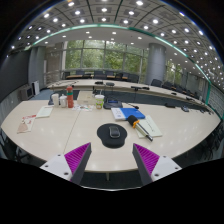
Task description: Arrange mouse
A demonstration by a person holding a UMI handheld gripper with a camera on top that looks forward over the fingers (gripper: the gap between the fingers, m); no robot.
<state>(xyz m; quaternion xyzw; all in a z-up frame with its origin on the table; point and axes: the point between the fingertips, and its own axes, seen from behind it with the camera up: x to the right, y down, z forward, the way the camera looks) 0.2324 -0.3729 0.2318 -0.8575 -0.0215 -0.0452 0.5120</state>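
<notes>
A dark mouse (112, 131) sits on a round black mouse pad (112, 137) on the pale table (60, 135), a little beyond and between my fingers. My gripper (112, 163) is open and empty, its magenta pads (77, 157) spread wide above the table's near edge. Nothing is between the fingers.
Papers and a blue booklet (130, 113) lie right of the mouse pad. Bottles and small items (68, 99) stand at the back left, with papers (27, 123) near them. Further tables and chairs (150, 88) fill the room behind.
</notes>
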